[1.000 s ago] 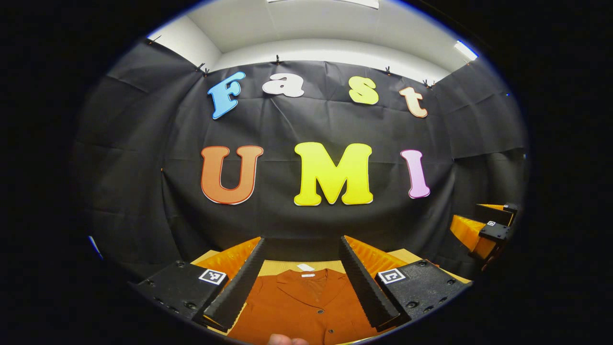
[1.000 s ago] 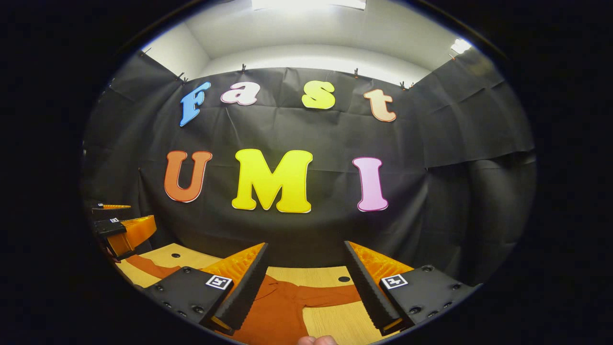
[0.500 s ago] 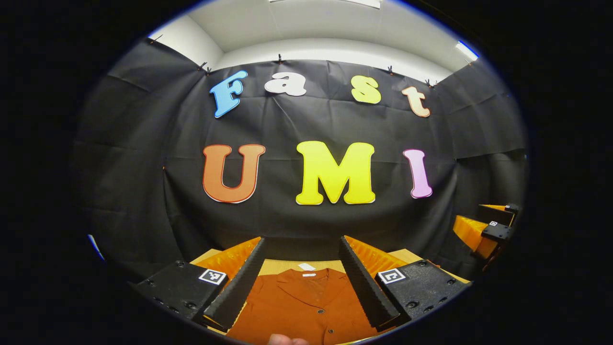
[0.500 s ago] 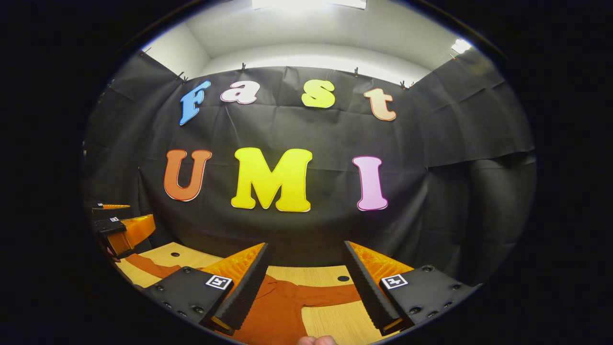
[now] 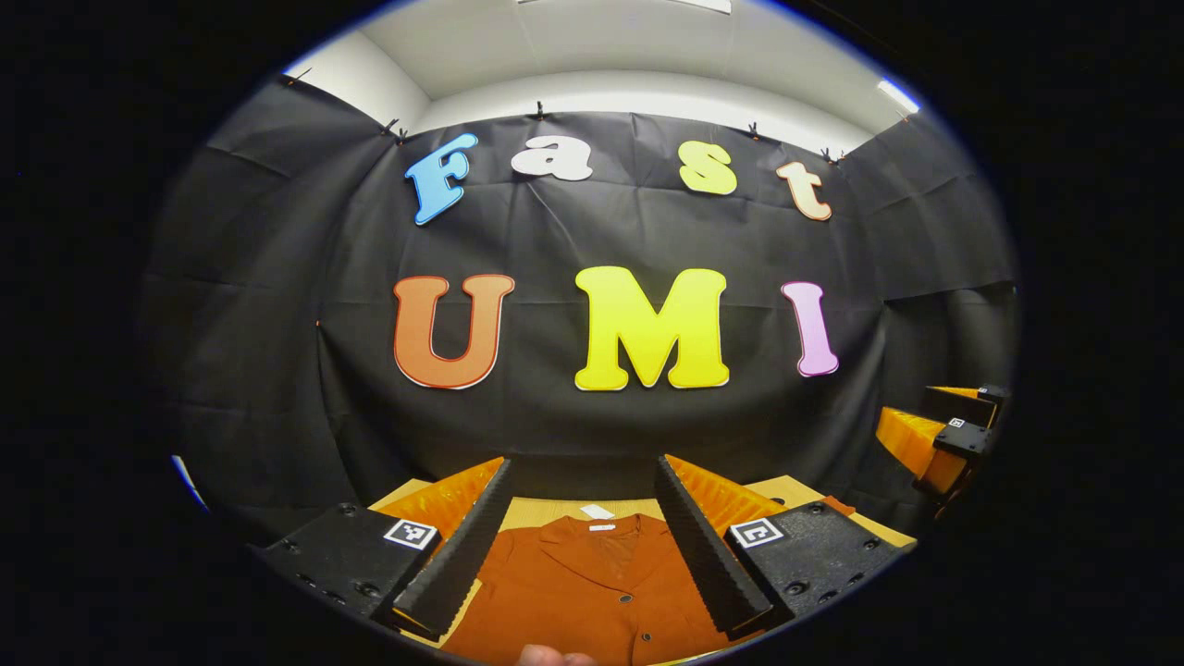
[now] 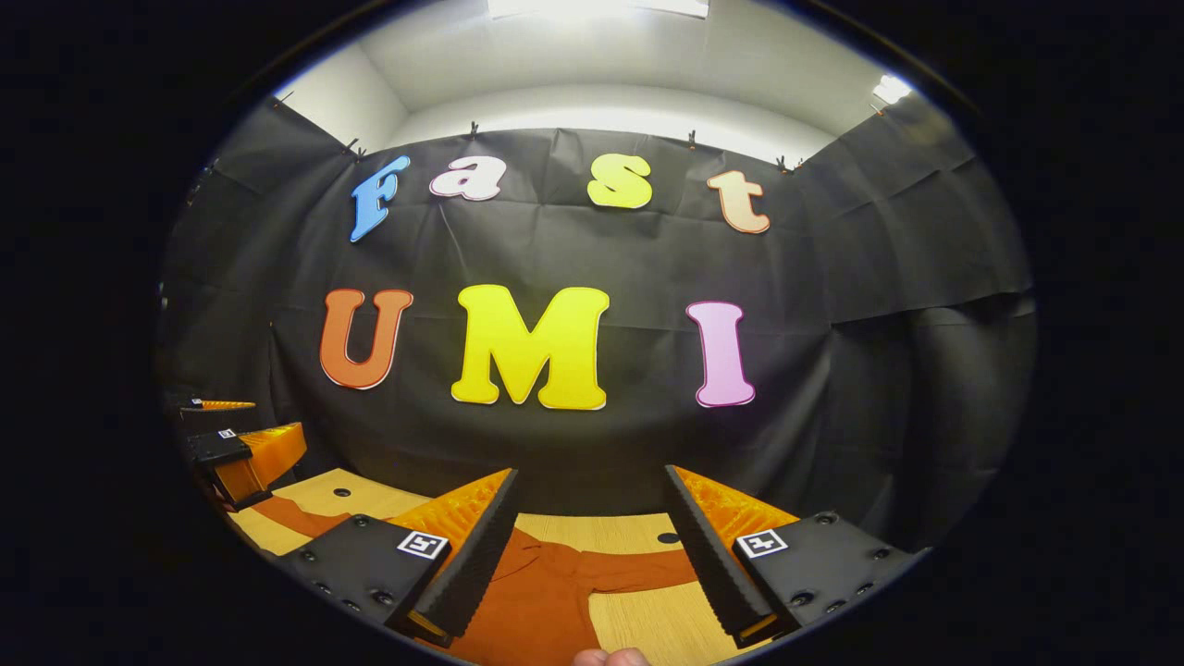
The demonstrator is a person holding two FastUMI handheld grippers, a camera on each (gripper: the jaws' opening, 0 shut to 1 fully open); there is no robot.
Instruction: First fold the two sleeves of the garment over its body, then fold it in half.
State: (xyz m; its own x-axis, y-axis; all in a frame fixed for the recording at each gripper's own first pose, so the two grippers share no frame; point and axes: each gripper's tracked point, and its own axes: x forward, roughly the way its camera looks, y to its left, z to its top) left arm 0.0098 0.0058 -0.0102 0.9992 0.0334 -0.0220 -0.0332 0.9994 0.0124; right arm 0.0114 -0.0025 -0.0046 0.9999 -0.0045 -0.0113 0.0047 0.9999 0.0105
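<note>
Table unchanged, shirt still flat

We see a rust-orange garment, plain with no print, dark buttons down the front and a small white neck tag, lying between the left gripper fingers; its sleeve, same rust-orange, runs between the right gripper fingers. We note the table ahead of the right gripper is light wood with fine grain and dark round holes. We mark black-and-white square markers on both grippers' black mounts, and a matte black wrinkled wall cloth under a white ceiling.
</note>
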